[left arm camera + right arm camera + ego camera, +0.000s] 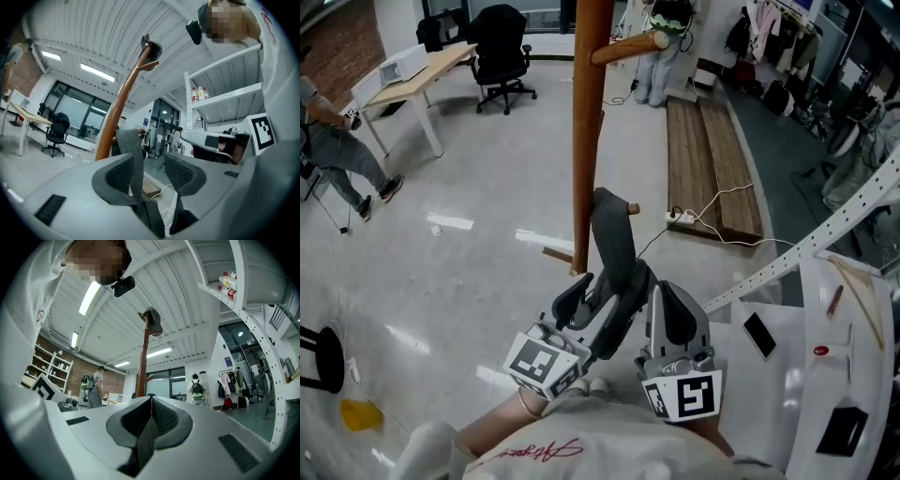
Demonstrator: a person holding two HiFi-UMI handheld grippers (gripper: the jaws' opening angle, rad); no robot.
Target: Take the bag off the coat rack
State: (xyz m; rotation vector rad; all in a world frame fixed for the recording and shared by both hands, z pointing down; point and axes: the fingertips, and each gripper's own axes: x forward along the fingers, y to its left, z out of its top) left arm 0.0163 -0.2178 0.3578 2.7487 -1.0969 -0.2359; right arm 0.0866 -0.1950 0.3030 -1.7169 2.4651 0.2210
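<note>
Left gripper view: left gripper (150, 171), fingers (181, 172) apart, around grey strap (134, 150).

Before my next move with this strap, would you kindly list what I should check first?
1. Right gripper clamped on the strap: ok, its jaws are closed on it.
2. Left gripper clamped on the strap: not ok, its jaws stand apart and the strap lies against one pad only.
3. Strap clear of the short peg on the coat rack: cannot tell, its top end sits right beside the peg.
4. Person clear of the coat rack: ok, far off at the left.
</note>
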